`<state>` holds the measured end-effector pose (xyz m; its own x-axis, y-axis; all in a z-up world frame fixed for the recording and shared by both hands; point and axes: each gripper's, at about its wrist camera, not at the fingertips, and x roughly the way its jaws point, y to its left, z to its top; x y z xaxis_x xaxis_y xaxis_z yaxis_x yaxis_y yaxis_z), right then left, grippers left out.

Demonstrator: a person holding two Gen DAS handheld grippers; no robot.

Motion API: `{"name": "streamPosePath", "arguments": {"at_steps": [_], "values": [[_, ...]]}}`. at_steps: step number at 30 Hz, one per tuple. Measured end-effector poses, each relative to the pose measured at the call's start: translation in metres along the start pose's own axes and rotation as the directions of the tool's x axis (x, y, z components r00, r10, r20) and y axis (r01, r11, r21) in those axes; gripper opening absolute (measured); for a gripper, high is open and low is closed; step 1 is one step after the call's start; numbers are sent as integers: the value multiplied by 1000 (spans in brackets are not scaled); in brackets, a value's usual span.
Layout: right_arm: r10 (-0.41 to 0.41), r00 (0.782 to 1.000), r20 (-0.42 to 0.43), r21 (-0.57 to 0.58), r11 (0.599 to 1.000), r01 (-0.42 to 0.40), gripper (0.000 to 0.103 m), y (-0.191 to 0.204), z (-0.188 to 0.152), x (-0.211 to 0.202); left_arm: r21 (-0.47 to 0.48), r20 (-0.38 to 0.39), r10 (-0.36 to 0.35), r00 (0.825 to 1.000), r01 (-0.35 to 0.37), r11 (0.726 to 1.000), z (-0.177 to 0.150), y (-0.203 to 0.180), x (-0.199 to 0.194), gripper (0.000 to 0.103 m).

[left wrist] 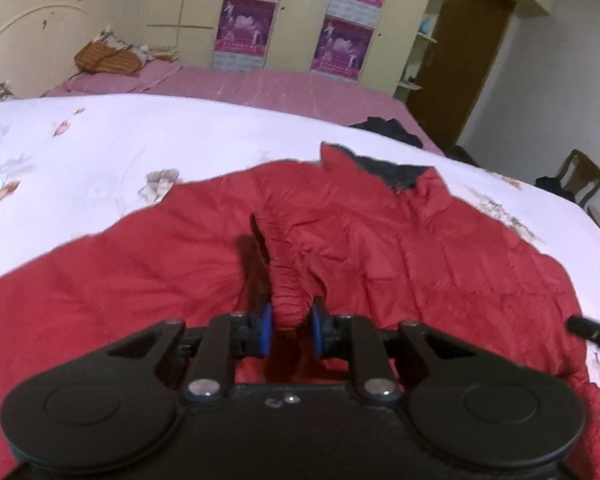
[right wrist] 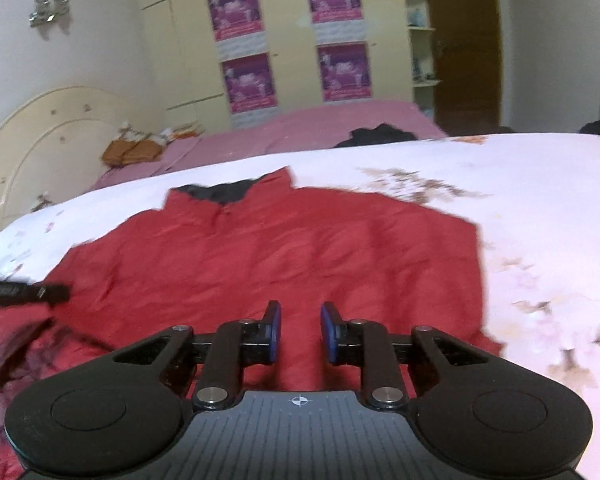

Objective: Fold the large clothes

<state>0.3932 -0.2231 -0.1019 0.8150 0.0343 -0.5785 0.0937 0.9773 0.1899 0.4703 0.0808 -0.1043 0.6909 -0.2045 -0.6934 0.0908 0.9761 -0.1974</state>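
A large red padded jacket [left wrist: 380,248] with a dark collar lining [left wrist: 396,172] lies spread on a white flowered bedspread [left wrist: 140,140]. My left gripper [left wrist: 291,320] is shut on the jacket's gathered red sleeve cuff [left wrist: 286,300], and the sleeve runs away across the jacket's body. In the right wrist view the jacket [right wrist: 300,248] lies flat, collar far. My right gripper [right wrist: 300,328] is open and empty, just above the jacket's near part. The left gripper's tip shows at that view's left edge [right wrist: 24,292].
A pink bed [right wrist: 320,124] stands behind, with a dark garment [right wrist: 376,134] on it and orange pillows [left wrist: 108,58] by the cream headboard [left wrist: 40,32]. Wardrobes with purple posters [right wrist: 248,84], a brown door [right wrist: 464,40] and a chair [left wrist: 580,176] are further off.
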Motion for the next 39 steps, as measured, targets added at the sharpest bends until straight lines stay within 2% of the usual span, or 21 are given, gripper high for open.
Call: {"name": "streamPosePath", "arguments": {"at_steps": [2,4,7,9,11,12,14,16,20,23,25,28,29,31,33,35,37,38,39], "values": [[-45,999,-7,10,999,45,12,-13,3,4,-12,21,20,1000,-19,1000,-5,0,-5,18],[-88,996,-27,10,996,89,12,-26,4,12,-22,5,20,1000,-20,1000,-10,0,-2,18],[-174,975,-135,-11,985,174,12,-46,0,39,-6,-34,26,999,-26,1000,-18,-3,5,19],[-162,974,-161,2,986,165,11,-56,-2,45,-17,-42,23,999,-24,1000,-20,-2,5,19],[-147,980,-135,9,989,149,11,-58,1,37,-19,-45,25,999,-26,999,-17,1,-1,24],[-129,986,-103,28,991,133,11,-61,5,29,-18,-16,54,998,-54,998,-16,2,-11,30],[-121,992,-41,32,992,122,11,-63,14,16,-8,70,114,991,-114,993,-11,2,-31,28],[-124,992,-10,19,992,125,11,-64,25,18,-15,111,98,989,-97,995,-2,1,-37,28],[-130,991,-11,4,991,130,11,-72,44,46,75,100,55,994,-62,995,14,-21,-7,28],[-144,987,-69,4,989,145,11,-82,44,74,120,14,38,999,-39,992,14,-34,27,34],[-157,978,-135,-2,987,158,11,-91,36,93,130,-39,54,998,-48,990,6,-35,45,36],[-159,978,-132,-17,987,158,11,-91,33,87,110,-27,64,998,-60,992,2,-35,38,36],[-149,983,-111,-1,989,150,12,-91,35,76,109,4,63,998,-63,992,1,-35,27,37],[-112,992,-52,23,993,113,12,-85,34,48,95,69,61,996,-67,993,-6,-38,7,54],[-79,996,-36,15,997,79,11,-77,25,31,111,63,71,995,-78,991,-14,-43,9,60],[-79,992,-99,-20,997,77,11,-67,10,33,130,8,88,996,-88,988,-20,-43,24,61],[-109,980,-167,-64,993,100,11,-61,-4,46,143,13,96,995,-96,985,-21,-43,28,61],[-121,980,-158,-78,991,109,12,-58,-4,42,150,12,103,995,-103,983,-18,-45,25,62],[-121,981,-154,-69,991,111,12,-56,0,38,149,26,112,993,-114,982,-16,-45,18,73]]}}
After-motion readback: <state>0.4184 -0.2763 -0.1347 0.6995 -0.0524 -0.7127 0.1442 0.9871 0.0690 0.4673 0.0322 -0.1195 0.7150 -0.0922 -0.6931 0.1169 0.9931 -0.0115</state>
